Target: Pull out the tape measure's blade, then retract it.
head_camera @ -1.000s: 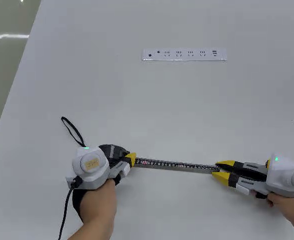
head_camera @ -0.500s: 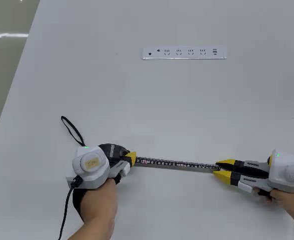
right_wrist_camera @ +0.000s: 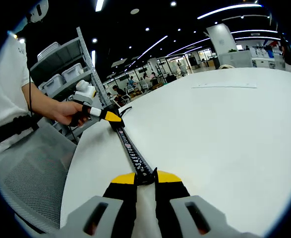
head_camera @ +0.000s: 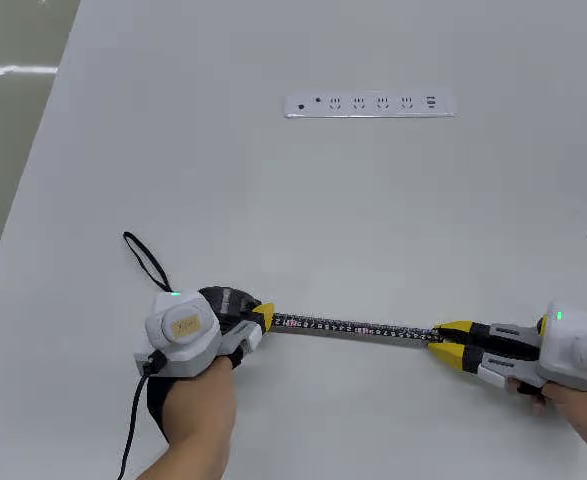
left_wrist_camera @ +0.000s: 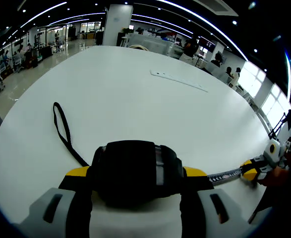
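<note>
the left gripper [head_camera: 249, 326] sat at the near left of the table [head_camera: 323, 220], its jaws set wide round the black case [head_camera: 228, 302] of the tape measure and pressing it from both sides. in the left gripper view the case [left_wrist_camera: 133, 168] lay between the two yellow tips of the left gripper [left_wrist_camera: 135, 173], resting on the table. a black strap [head_camera: 145, 260] ran from the case away to the far left, looped flat on the table.

the blade [head_camera: 353, 328] came out of the case's right side and ran straight, low over the table, with its long axis left to right across the head view and its free end pointing right. the right gripper [head_camera: 445, 340] was at the near right, its jaws nearly closed and pinching the blade's end. in the right gripper view the numbered blade [right_wrist_camera: 130, 148] led from the tips of the right gripper [right_wrist_camera: 146, 178] away to the left gripper [right_wrist_camera: 98, 113], held in a hand.

a white power strip [head_camera: 370, 105] lay well apart at the far side of the table, its length parallel to the blade.
</note>
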A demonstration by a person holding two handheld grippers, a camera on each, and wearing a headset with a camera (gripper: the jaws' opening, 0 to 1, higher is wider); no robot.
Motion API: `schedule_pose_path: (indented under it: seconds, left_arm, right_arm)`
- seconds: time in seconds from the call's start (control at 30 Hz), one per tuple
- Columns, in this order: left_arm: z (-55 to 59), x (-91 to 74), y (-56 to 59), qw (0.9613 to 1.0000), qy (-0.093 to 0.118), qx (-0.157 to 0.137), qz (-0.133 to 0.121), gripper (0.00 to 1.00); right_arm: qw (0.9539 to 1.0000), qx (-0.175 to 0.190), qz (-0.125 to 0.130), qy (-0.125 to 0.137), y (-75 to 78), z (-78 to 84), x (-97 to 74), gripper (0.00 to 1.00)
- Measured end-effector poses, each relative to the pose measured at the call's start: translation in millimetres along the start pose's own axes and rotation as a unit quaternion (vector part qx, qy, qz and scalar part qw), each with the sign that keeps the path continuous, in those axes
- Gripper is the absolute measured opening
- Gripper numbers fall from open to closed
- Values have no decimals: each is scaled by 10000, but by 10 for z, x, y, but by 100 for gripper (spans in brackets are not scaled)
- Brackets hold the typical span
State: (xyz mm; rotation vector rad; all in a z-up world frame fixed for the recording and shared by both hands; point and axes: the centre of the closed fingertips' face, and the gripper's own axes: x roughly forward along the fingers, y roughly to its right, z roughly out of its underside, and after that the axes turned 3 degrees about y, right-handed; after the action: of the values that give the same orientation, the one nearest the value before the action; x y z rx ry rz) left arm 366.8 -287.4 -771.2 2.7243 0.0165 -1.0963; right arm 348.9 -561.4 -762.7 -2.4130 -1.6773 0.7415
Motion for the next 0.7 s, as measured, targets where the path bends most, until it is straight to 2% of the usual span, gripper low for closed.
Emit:
schedule_pose_path:
  seconds: [0.23, 0.7]
  left_arm:
    - [0, 5, -3, 10000, 2, -43, -12, 70]
    - [-5, 11, -6, 9999, 35, -99, -74, 70]
  right_arm:
    - [9995, -310, 71, 33, 27, 10, -5, 11]
    - [9992, -353, 154, 85, 99, 47, -19, 11]
